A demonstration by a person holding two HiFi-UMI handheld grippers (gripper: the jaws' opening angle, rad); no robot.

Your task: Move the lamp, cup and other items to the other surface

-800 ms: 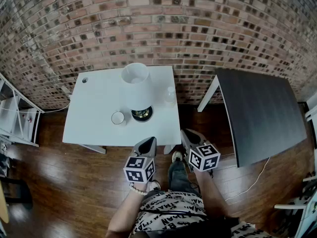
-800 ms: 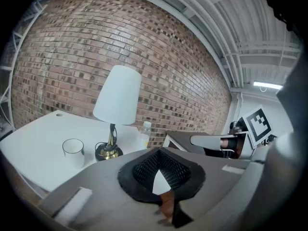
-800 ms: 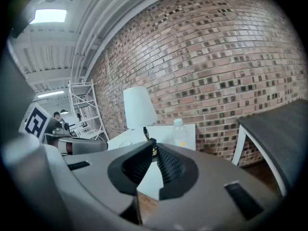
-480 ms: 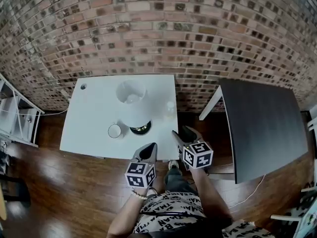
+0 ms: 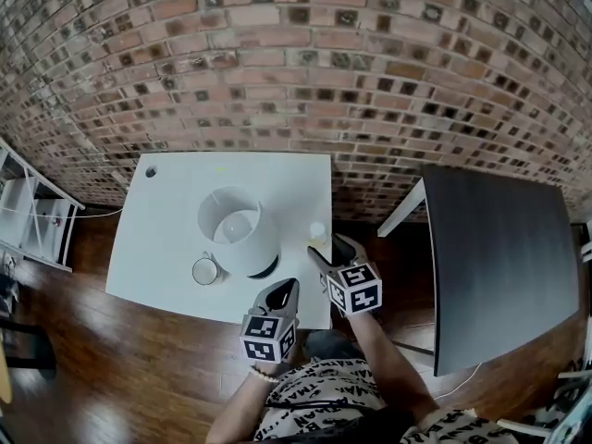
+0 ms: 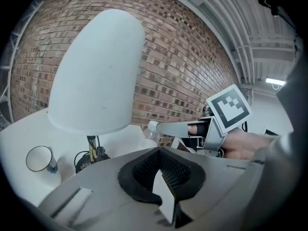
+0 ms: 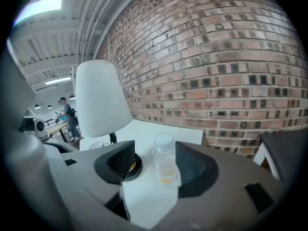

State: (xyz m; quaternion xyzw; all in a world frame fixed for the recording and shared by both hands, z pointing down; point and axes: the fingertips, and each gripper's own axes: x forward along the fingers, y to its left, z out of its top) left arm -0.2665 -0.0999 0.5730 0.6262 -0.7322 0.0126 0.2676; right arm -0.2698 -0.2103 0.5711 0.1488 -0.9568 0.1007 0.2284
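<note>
A lamp with a white shade [image 5: 239, 234] stands on the white table [image 5: 166, 206], with a white cup [image 5: 205, 269] to its left. A small clear bottle [image 5: 317, 232] stands near the table's right edge. My right gripper [image 5: 328, 248] is open just behind the bottle. In the right gripper view the bottle [image 7: 163, 160] stands between the two spread pads with a gap on each side. My left gripper [image 5: 287, 288] is shut and empty at the table's front edge, below the lamp. From the left gripper [image 6: 160, 154] I see the shade [image 6: 96, 76] and the cup [image 6: 41, 159] ahead.
A dark table [image 5: 499, 248] stands to the right, with a gap of wooden floor [image 5: 92, 359] between the two tables. A brick wall [image 5: 296, 63] runs behind both. A white shelf unit [image 5: 28, 220] is at the far left. The lamp's cable [image 6: 82, 158] coils by its base.
Both grippers have moved forward from over the floor to the white table's front edge. The right gripper has come up to the bottle. The table's items have not moved.
</note>
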